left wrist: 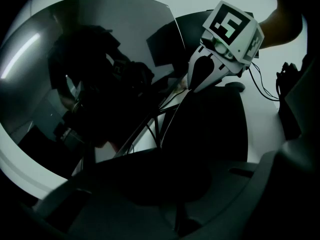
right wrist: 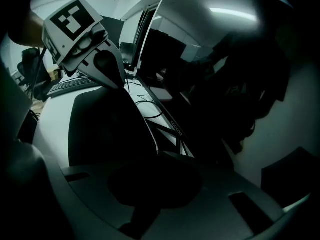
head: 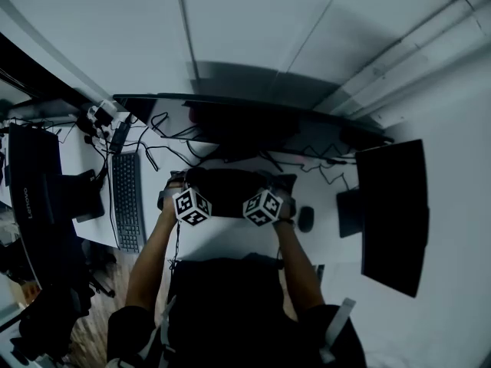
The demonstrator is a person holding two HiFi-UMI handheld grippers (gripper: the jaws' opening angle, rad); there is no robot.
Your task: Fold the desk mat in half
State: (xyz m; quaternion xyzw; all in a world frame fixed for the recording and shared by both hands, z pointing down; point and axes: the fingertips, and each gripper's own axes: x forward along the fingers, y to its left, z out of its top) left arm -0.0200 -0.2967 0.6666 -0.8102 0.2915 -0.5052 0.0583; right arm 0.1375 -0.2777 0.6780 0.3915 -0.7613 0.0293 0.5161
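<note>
The black desk mat (head: 230,190) lies on the white desk (head: 230,240) in front of the wide monitor. My left gripper (head: 184,192) is at its left end and my right gripper (head: 274,195) at its right end. Both are shut and seem to pinch the mat's near edge. In the left gripper view the mat (left wrist: 215,129) runs from my dark jaws (left wrist: 172,194) toward the right gripper (left wrist: 192,84). The right gripper view mirrors this: the mat (right wrist: 100,129) stretches from my jaws (right wrist: 155,189) to the left gripper (right wrist: 116,81). The pads themselves are lost in shadow.
A curved monitor (head: 245,121) stands just behind the mat, with cables (head: 165,150) on the desk. To the left is a keyboard (head: 126,202), to the right a mouse (head: 305,218) and a second screen (head: 391,213). A dark computer case (head: 31,198) sits at far left.
</note>
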